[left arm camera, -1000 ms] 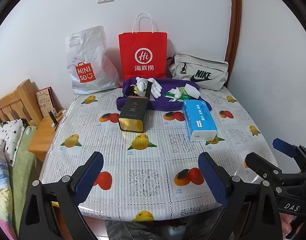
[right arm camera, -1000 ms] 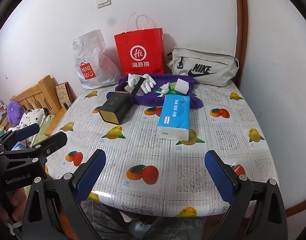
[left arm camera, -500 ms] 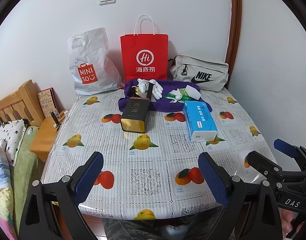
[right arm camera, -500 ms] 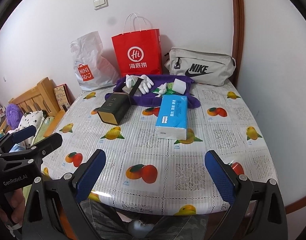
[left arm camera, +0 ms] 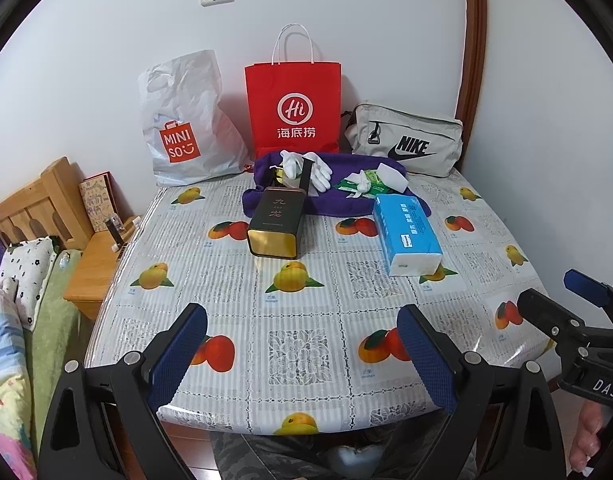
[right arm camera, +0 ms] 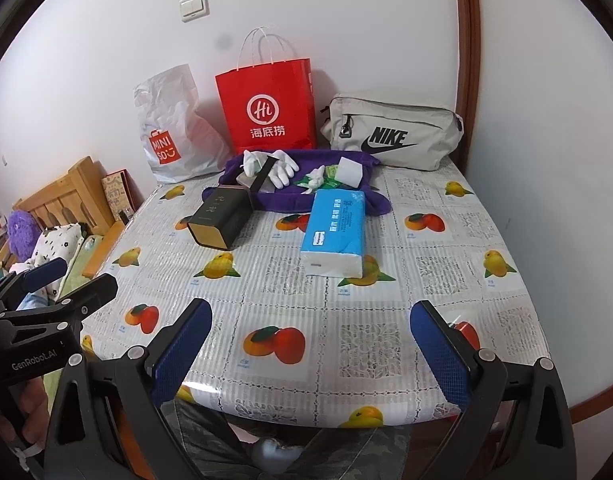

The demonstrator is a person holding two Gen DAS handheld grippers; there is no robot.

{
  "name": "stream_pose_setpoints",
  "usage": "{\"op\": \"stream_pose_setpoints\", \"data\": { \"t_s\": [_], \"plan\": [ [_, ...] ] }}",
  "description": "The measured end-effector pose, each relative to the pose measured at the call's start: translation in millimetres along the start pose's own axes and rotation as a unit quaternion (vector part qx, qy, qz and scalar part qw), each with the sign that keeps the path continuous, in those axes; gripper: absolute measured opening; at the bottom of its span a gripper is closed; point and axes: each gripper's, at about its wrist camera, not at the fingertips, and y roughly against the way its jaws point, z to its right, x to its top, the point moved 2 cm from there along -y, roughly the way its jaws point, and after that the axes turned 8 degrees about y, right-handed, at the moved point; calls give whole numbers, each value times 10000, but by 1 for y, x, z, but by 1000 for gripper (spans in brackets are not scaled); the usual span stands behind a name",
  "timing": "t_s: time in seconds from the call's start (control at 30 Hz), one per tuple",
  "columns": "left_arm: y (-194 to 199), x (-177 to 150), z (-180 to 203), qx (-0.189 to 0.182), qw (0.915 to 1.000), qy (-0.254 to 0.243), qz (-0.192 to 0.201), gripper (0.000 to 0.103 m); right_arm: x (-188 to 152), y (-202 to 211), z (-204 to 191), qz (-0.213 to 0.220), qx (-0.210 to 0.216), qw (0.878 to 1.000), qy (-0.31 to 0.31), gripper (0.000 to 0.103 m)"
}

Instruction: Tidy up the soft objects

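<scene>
left gripper (left arm camera: 302,344): jaws spread wide, nothing between them, hovering over the near edge of the surface; also seen at the left edge of the right wrist view (right arm camera: 52,280)
right gripper (right arm camera: 310,340): jaws spread wide, holding nothing, over the near edge; seen at the right edge of the left wrist view (left arm camera: 562,296)
surface (left arm camera: 306,308): covered with a glossy cloth printed with fruit
purple towel (left arm camera: 338,204): crumpled at the far middle of the surface, in front of the red bag, carrying small items
white gloves (left arm camera: 306,168): on the left part of the towel, a dark strap lying across them
green packets (left arm camera: 366,182): on the right part of the towel, with a knotted white piece on top
white block (left arm camera: 392,176): on the towel's right end, just beside the packets
tissue pack (left arm camera: 406,232): blue and white, lying flat on the surface, its far end touching the towel's right edge
dark box (left arm camera: 276,224): black and gold, lying on its side, left of the tissue pack, far end touching the towel
red paper bag (left arm camera: 294,108): upright against the wall
white plastic bag (left arm camera: 186,120): left of the red bag, against the wall
grey pouch (left arm camera: 406,140): right of the red bag, in the far right corner
bed (left arm camera: 14,300): left of the surface, wooden headboard, pillow and bedding
</scene>
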Motion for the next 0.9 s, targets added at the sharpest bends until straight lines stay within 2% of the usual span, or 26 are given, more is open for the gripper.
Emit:
{"op": "stream_pose_setpoints", "data": {
  "t_s": [0.9],
  "plan": [
    [1, -2, 2, 22, 10000, -39, -1, 96, -4, 3, -1, 5, -43, 10000, 8, 99]
  ]
}}
